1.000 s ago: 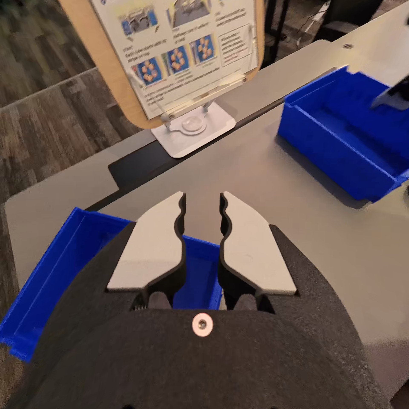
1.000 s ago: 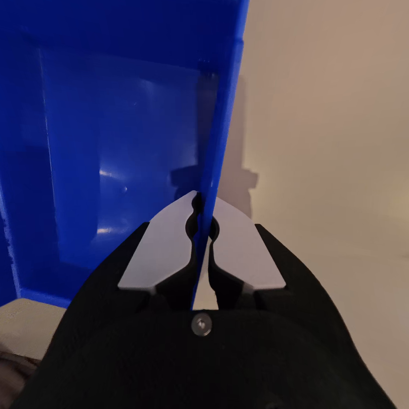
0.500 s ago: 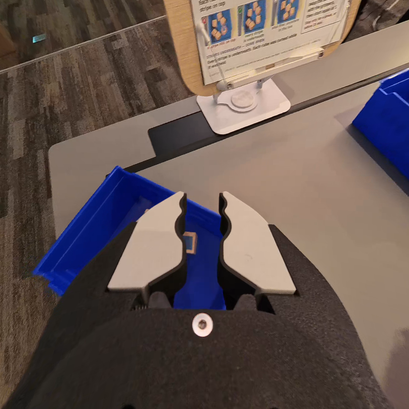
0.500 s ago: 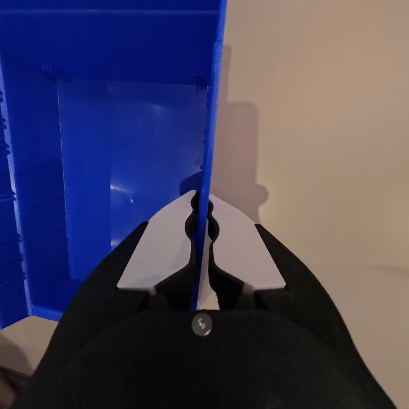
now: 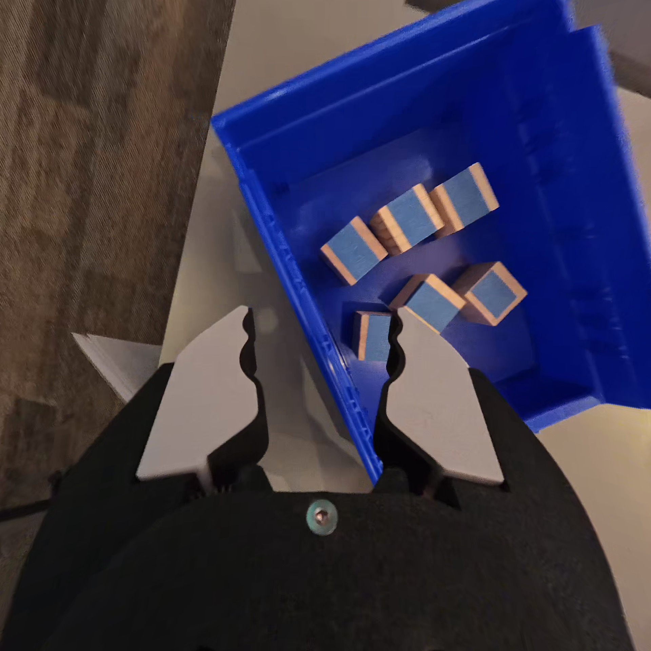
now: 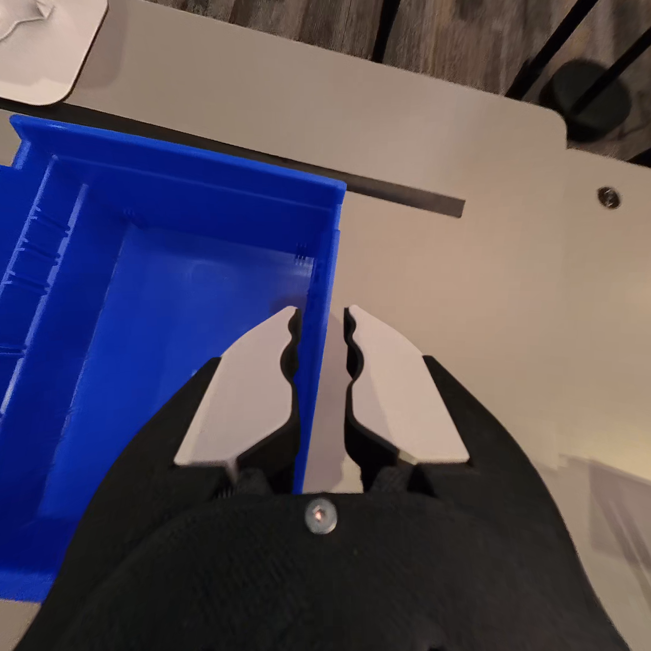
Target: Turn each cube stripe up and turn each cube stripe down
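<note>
Left gripper [image 5: 320, 317] has its jaws wide, straddling the near wall of the blue bin [image 5: 303, 292]. Beyond, six cubes [image 5: 428, 260] sit stripe up, so flipping down is left. Right gripper [image 6: 320, 311], jaws apart, straddles an empty bin [image 6: 327, 246].

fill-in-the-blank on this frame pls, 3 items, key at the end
1. The wooden cubes lying in the blue bin number ____.
2. The left gripper has its jaws ____, straddling that bin's side wall.
3. The other blue bin, by the right gripper, holds ____ cubes.

Missing words: six; open; no
</note>
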Action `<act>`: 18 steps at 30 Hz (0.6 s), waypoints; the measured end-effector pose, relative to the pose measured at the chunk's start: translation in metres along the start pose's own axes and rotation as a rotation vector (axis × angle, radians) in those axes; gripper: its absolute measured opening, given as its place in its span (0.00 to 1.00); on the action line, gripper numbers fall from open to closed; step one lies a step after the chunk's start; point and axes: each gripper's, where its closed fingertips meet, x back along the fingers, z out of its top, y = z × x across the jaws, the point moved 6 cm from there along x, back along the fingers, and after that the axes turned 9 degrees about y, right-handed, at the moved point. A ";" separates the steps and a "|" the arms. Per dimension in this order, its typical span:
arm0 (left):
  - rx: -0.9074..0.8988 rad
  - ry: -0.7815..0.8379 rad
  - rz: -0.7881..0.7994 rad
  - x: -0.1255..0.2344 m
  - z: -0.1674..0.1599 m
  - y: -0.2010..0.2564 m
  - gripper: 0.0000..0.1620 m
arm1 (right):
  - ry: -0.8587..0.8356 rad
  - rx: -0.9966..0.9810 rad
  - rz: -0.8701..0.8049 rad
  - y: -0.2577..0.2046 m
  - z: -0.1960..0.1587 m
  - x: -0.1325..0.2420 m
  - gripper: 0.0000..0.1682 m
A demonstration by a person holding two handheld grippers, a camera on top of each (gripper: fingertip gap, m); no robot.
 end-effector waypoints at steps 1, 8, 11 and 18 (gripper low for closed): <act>0.021 -0.023 -0.003 -0.006 -0.003 -0.005 0.45 | 0.007 0.017 -0.003 -0.001 0.001 0.001 0.15; 0.051 -0.257 -0.095 -0.039 -0.033 -0.014 0.36 | -0.019 0.121 0.059 -0.020 -0.003 -0.005 0.15; 0.037 -0.320 -0.169 -0.050 -0.035 -0.004 0.16 | -0.056 0.138 0.067 -0.026 -0.006 -0.012 0.15; -0.118 -0.318 -0.093 -0.070 -0.018 0.008 0.10 | -0.053 0.191 0.085 -0.040 -0.001 -0.015 0.15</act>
